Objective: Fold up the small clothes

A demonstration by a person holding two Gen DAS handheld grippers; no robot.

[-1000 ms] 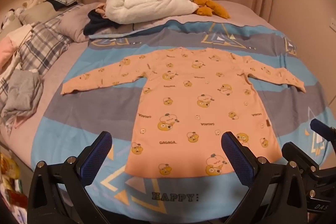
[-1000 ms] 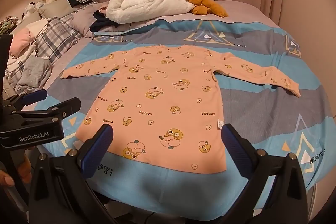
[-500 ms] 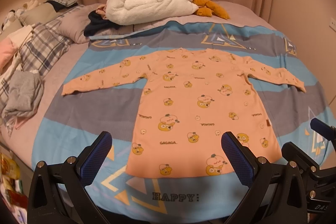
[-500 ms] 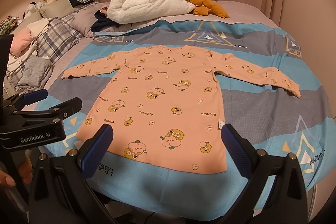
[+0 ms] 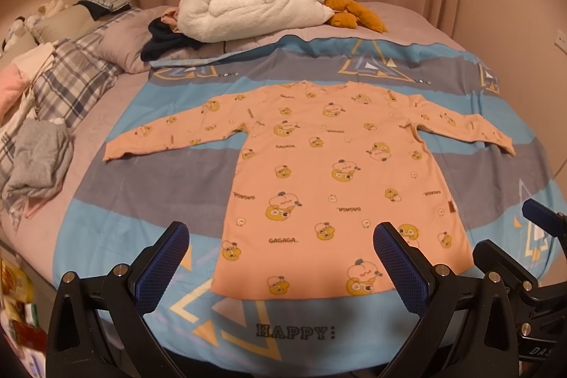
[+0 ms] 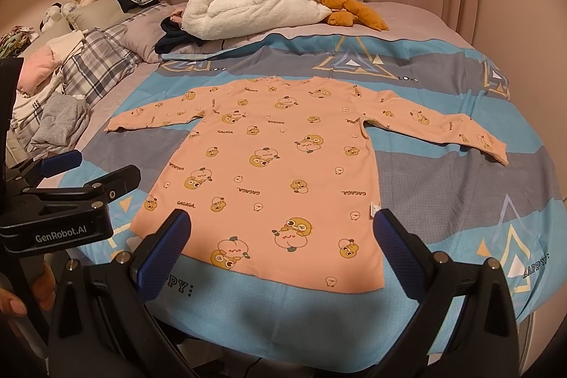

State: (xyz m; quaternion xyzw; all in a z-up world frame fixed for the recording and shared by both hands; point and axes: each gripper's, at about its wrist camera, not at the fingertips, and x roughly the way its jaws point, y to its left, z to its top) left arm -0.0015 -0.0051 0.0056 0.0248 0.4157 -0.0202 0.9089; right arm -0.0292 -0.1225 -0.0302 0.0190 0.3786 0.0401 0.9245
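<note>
A small peach long-sleeved shirt [image 5: 329,172] with yellow cartoon prints lies flat on the bed, both sleeves spread out, hem toward me. It shows the same way in the right wrist view [image 6: 276,165]. My left gripper [image 5: 281,266] hovers open just before the hem, holding nothing. My right gripper [image 6: 280,252] is open too, above the hem's middle, and holds nothing. The right gripper's body also shows at the right edge of the left wrist view. In the right wrist view the left gripper's body sits at the left edge, held by a hand [image 6: 12,300].
The blue and grey patterned blanket [image 5: 149,208] covers the bed. A white plush toy [image 5: 248,9] with orange feet and dark clothes [image 5: 163,41] lie at the far side. Plaid bedding [image 5: 71,77] and a grey garment [image 5: 39,162] pile up on the left. Curtains hang behind.
Both views have shifted only slightly; the shirt lies unmoved and both grippers stay open.
</note>
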